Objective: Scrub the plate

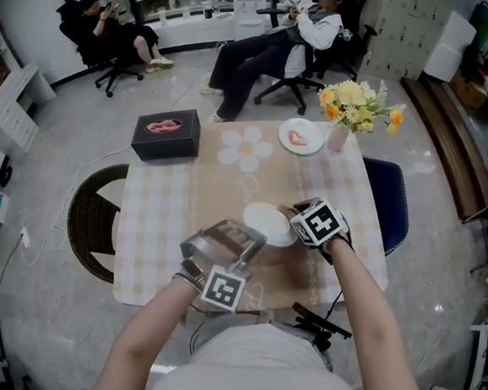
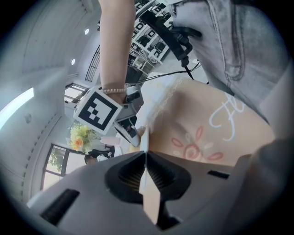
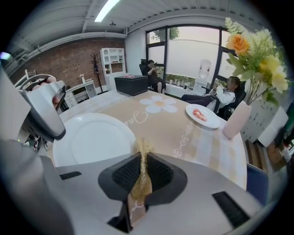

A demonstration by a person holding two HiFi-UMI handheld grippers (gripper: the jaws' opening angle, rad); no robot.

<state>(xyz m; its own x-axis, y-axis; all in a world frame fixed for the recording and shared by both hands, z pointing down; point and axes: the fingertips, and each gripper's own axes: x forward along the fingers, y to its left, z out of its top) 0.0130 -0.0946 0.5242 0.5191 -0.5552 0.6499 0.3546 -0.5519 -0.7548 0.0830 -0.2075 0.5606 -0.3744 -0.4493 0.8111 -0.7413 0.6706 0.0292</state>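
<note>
Nearest to me, the left tool (image 2: 145, 158) has its jaws closed on a thin white edge, which I read as the rim of the plate (image 3: 92, 137). The head view agrees: this tool reaches the plate's near-left edge. The right tool (image 3: 143, 160) has its jaws closed on a scrubber (image 3: 144, 148), a tuft of straw-coloured fibre that protrudes just past the tips. The plate lies flat and face up on the worktop (image 1: 227, 188), near the front edge and between the two tools. From the right tool it lies ahead and to the left, just beside the tips; the scrubber does not appear to touch it. The right tool is the one to move: in my judgement, a short leftward and downward travel brings the fibre onto the plate face. Nothing stands in that path; the left tool sits on the opposite rim. Farther back, well apart, stand a second plate (image 1: 301, 136) carrying a pink item, a vase of flowers (image 1: 347, 114) and a black box (image 1: 166, 134).
</note>
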